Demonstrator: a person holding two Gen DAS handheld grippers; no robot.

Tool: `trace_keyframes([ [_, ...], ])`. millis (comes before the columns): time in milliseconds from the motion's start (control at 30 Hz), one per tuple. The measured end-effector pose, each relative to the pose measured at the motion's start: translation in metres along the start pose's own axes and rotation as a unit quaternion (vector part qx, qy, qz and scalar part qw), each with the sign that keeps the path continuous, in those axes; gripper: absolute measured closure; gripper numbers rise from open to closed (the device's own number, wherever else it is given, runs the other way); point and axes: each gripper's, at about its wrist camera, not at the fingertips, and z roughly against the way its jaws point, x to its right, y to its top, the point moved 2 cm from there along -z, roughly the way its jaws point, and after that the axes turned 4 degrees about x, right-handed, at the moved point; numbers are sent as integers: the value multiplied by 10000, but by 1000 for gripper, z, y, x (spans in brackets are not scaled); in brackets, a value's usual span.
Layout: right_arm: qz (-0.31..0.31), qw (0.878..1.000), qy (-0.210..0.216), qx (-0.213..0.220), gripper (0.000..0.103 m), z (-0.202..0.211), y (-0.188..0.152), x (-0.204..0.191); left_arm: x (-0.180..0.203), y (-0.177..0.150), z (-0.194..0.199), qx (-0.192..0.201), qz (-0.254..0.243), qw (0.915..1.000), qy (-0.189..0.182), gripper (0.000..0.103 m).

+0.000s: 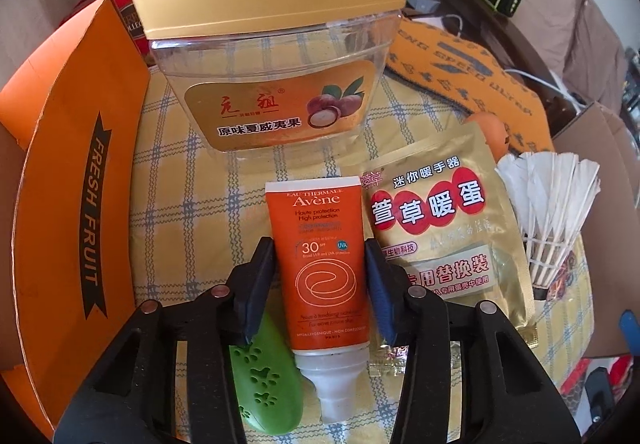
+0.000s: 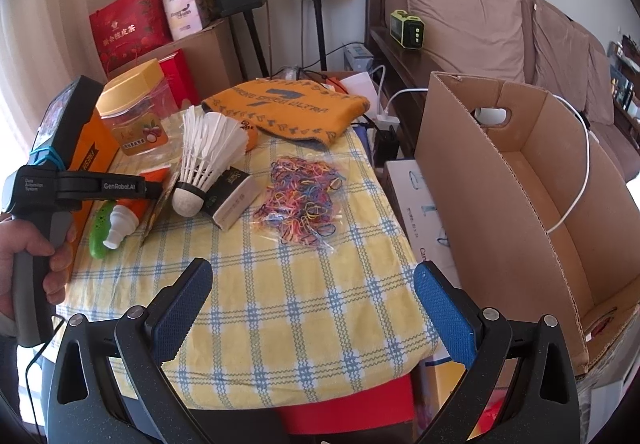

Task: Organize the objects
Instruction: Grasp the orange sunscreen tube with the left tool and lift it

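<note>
A table under a yellow cloth with blue checks [image 2: 280, 304] carries everything. Taking the clear jar with the gold lid [image 1: 272, 55] as the landmark: the orange sunscreen tube [image 1: 320, 264] lies just in front of it, cap toward the near edge, with a green case [image 1: 264, 380] beside the tube. A gold foil pouch [image 1: 448, 228] lies in front and to the right of the jar, a shuttlecock [image 2: 200, 163] beyond the pouch, then a small dark box [image 2: 234, 199] and a loose heap of coloured rubber bands [image 2: 304, 199]. An orange fruit box [image 1: 76, 179] stands left of the jar; a folded orange towel [image 2: 288, 103] lies to its right rear.
</note>
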Motion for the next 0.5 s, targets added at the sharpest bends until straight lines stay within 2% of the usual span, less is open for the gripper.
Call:
trace_keyframes([
  [267, -108, 9999, -10, -4, 2, -3, 5, 8, -2, -1, 10, 143, 134, 9996, -223, 62],
  [500, -113, 9999, 14, -11, 3, -6, 9, 9, 3, 1, 40, 454, 158, 9974, -533, 62],
])
